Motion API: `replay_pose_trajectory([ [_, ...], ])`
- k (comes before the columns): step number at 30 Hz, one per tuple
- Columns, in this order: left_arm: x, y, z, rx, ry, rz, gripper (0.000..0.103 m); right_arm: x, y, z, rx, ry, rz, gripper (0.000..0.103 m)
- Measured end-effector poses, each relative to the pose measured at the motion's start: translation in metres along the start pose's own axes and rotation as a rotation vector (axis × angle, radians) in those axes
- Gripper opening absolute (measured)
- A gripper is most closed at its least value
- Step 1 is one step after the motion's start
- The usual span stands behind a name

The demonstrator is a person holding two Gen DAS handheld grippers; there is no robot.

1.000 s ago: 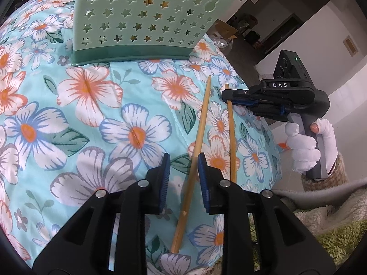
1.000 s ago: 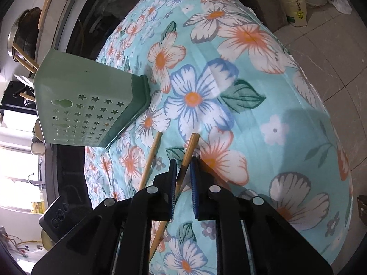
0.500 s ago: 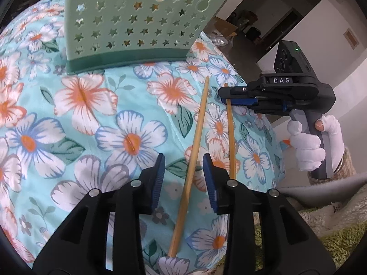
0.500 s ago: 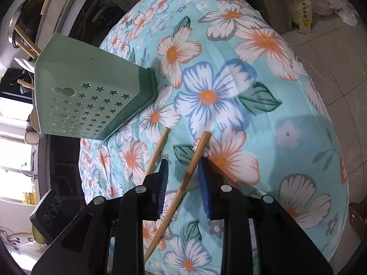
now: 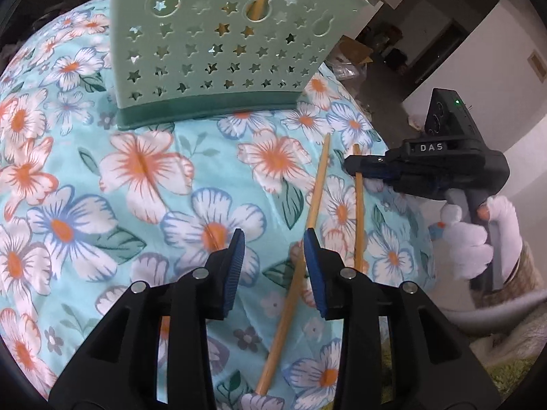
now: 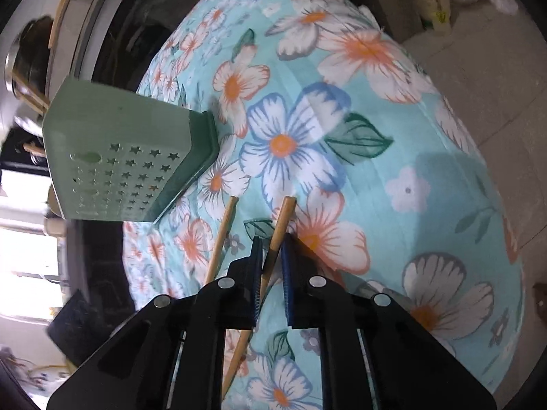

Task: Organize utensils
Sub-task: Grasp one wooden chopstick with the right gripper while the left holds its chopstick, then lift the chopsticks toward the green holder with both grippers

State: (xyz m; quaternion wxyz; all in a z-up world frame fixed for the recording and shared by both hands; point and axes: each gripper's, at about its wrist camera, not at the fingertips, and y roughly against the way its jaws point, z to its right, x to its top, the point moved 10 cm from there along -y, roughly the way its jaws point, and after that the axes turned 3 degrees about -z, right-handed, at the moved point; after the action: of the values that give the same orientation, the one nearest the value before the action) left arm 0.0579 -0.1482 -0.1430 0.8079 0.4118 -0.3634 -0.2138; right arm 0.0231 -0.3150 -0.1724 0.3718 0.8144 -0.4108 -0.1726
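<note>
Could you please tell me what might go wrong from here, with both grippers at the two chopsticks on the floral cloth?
1. The right gripper is closing near one end of a chopstick, so the long free part could swing or slip when lifted.
2. The other chopstick lies against one pad of the open left gripper, which could nudge it toward the cloth edge.

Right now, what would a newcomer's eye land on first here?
The bright floral tablecloth fills both views, with a mint star-cutout utensil holder standing at its far side. Two wooden chopsticks lie side by side in front; the right gripper is closing on one, and the left gripper hovers open over the other.
</note>
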Motion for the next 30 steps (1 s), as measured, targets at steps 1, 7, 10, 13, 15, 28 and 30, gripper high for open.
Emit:
replay_pose_trajectory([
  [1,0.003,0.0,0.002,-0.002,-0.009,0.006,0.034,0.001,0.001,0.001,0.01,0.002,-0.005,0.01],
  [7,0.011,-0.012,0.019,0.025,-0.111,0.013,0.037,-0.001,0.0,-0.004,-0.005,0.043,0.014,0.01],
  [10,0.016,-0.019,0.025,0.04,-0.148,0.002,0.037,-0.001,0.0,-0.005,-0.008,0.058,0.02,0.01],
  [13,0.025,-0.025,0.032,0.062,-0.198,0.002,0.037,-0.002,0.001,-0.006,-0.016,0.075,0.022,0.011],
  [15,0.033,-0.031,0.038,0.078,-0.234,-0.003,0.037,-0.003,0.002,-0.007,-0.027,0.091,0.02,0.011],
  [28,0.059,-0.074,0.055,0.141,-0.319,-0.075,0.022,-0.003,0.004,0.0,0.036,0.081,0.006,0.011],
  [30,0.061,-0.078,0.056,0.155,-0.325,-0.08,0.021,-0.002,0.004,0.001,0.045,0.079,0.003,0.011],
])
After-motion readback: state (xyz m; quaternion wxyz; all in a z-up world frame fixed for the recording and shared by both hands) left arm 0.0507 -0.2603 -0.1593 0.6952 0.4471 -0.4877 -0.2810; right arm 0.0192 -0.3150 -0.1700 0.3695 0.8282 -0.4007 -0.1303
